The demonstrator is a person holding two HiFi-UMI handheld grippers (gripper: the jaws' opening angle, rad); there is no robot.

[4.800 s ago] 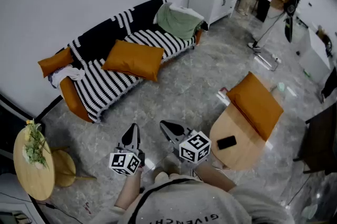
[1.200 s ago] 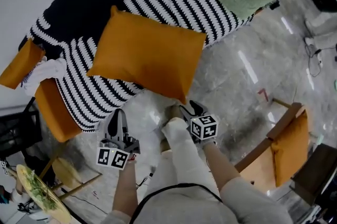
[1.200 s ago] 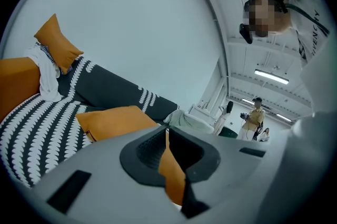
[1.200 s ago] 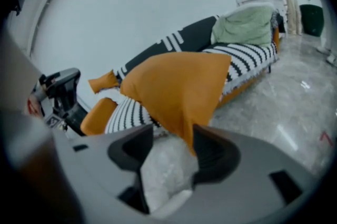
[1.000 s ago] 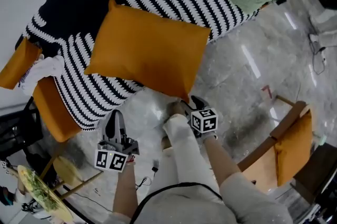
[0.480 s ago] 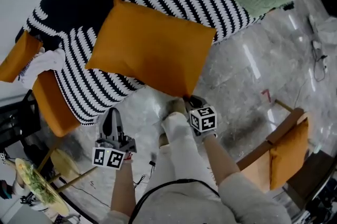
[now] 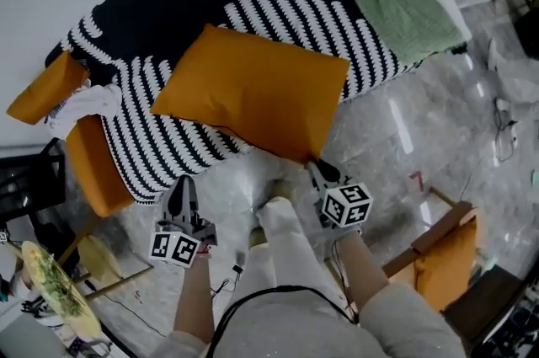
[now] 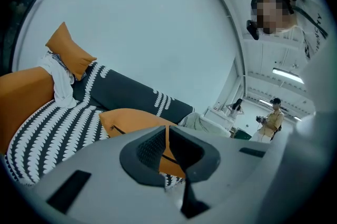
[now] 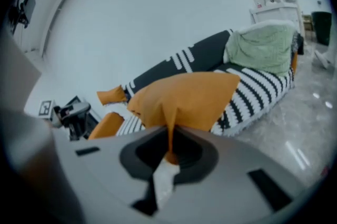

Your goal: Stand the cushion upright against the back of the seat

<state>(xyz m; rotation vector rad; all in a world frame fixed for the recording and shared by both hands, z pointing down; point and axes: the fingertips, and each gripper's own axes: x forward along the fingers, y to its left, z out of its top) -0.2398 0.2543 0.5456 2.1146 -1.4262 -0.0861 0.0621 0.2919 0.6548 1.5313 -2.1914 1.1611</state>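
The right gripper (image 7: 316, 168) is closing its fingers, pinching a corner of the orange rectangular fabric cushion (image 7: 257, 99); the left gripper (image 7: 182, 188) keeps its fingers pressed together.

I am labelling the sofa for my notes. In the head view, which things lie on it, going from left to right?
small orange cushion → white cloth → large orange cushion → green blanket

The cushion (image 7: 253, 99) is orange, the sofa throw (image 7: 282, 9) black-and-white striped.
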